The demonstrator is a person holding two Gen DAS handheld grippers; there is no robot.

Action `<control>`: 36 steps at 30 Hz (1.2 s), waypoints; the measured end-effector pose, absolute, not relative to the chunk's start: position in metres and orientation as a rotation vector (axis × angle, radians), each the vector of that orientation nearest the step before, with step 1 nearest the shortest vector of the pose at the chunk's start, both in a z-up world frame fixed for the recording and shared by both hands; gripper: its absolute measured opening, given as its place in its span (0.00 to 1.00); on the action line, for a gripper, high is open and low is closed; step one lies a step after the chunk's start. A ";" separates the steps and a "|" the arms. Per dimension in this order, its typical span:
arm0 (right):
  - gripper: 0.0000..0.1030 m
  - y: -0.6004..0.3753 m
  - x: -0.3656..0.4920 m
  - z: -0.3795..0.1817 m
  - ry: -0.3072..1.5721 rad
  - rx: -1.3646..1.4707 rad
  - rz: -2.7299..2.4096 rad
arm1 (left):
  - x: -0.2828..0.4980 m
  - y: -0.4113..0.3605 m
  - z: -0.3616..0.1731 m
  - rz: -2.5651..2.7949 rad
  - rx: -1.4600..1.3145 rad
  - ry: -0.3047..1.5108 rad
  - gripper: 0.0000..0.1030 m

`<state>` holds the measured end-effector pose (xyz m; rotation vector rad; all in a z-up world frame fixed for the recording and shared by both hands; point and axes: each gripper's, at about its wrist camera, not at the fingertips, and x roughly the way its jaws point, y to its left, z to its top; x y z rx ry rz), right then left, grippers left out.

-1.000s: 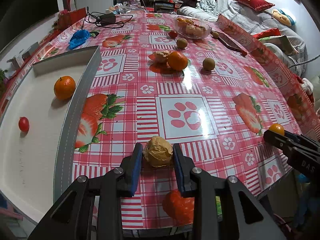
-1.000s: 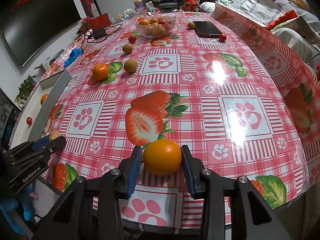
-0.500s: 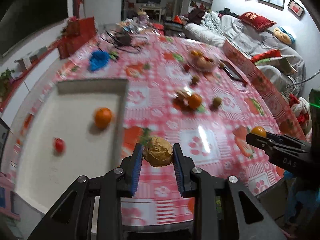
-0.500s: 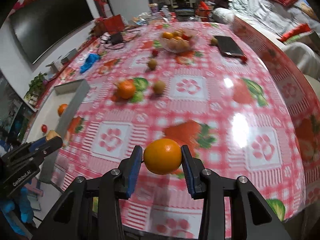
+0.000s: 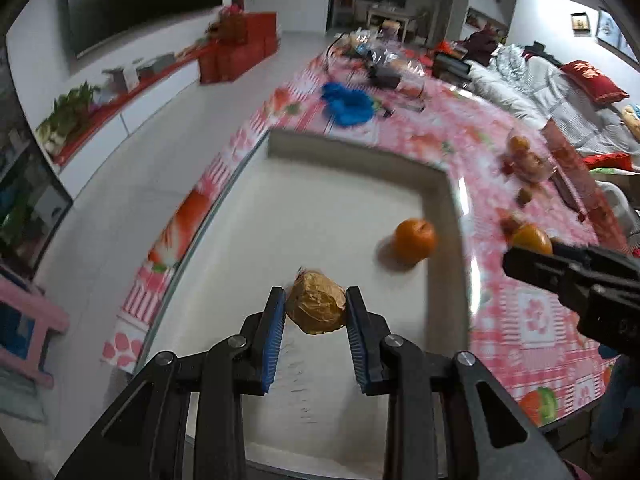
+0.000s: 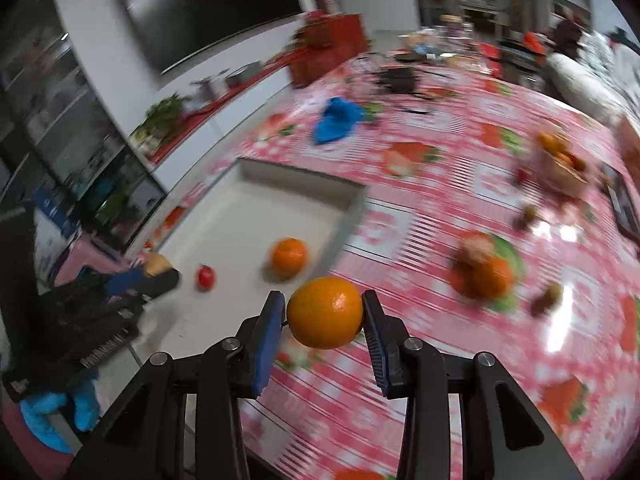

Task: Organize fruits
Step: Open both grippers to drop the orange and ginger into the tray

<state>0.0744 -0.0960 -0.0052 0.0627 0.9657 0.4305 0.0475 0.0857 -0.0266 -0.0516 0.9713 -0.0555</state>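
My left gripper (image 5: 316, 308) is shut on a wrinkled tan-brown fruit (image 5: 316, 309) and holds it above the white tray (image 5: 360, 168). An orange (image 5: 414, 241) lies in the tray near its right wall. My right gripper (image 6: 325, 314) is shut on an orange (image 6: 325, 313) and holds it above the tablecloth just right of the tray (image 6: 304, 178). In the right wrist view the tray holds an orange (image 6: 289, 257) and a small red fruit (image 6: 205, 277), and the left gripper (image 6: 154, 274) shows at the left with its fruit.
On the red checked tablecloth (image 6: 460, 184) lie another orange (image 6: 490, 278), several small brown fruits, a glass bowl of fruit (image 6: 560, 160), a blue cloth (image 6: 338, 120), cables and a phone (image 6: 624, 208). The table edge runs left of the tray; floor lies beyond.
Both grippers have swung left, each with its fruit still held. The left one went from above the tablecloth to above the tray; the right one now hangs close to the tray's right wall.
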 end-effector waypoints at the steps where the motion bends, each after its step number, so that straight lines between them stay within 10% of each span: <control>1: 0.40 -0.088 0.078 -0.008 0.976 0.057 0.445 | 0.048 0.088 -0.034 -0.051 -0.053 0.985 0.32; 10: 0.40 -0.040 0.093 -0.035 1.056 -0.007 0.500 | 0.050 0.096 -0.062 -0.019 -0.047 1.036 0.35; 15: 0.54 -0.037 0.098 -0.038 1.091 0.019 0.526 | 0.048 0.095 -0.062 0.011 -0.020 1.013 0.78; 18: 0.83 -0.044 0.098 -0.031 1.070 0.051 0.513 | 0.047 0.094 -0.058 0.002 -0.020 1.010 0.78; 36: 1.00 -0.296 0.076 -0.013 0.949 0.422 0.022 | 0.059 -0.065 0.066 -0.392 0.024 0.942 0.82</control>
